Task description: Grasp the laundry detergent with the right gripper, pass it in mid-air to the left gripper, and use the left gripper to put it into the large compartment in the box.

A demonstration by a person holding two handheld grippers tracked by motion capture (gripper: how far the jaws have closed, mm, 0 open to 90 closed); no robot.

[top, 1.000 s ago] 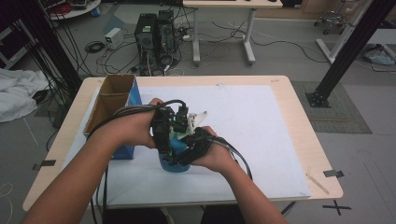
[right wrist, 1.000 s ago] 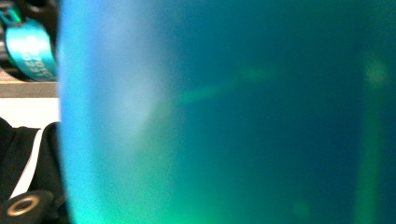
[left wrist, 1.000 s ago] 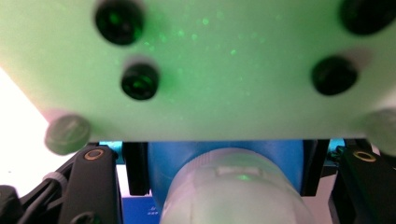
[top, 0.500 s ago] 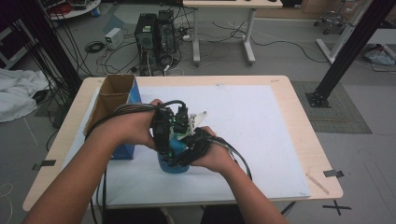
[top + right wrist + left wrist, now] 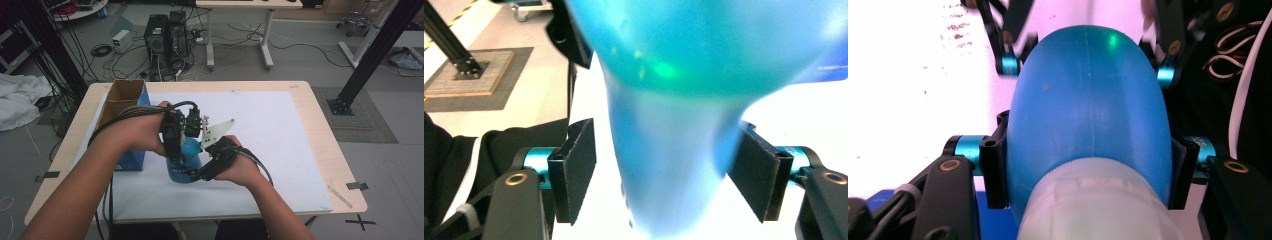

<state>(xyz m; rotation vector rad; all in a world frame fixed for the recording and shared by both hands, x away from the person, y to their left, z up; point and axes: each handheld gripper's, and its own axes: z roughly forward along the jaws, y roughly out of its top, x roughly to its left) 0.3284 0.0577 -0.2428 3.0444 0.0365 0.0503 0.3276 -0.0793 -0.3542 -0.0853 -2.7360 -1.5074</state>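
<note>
Clamping the blue bottle across its rounded body, the left gripper has both pads pressed flat on the plastic, just above the pale white cap. The right gripper has just been opening; its pads stand off the bottle's narrow blurred part at nine and three o'clock, a gap on each side. The bottle sits between both hands over the white sheet, with a blue-sided cardboard box at ten o'clock.

No legible text, label, brand, number or sign on anything in these views.
</note>
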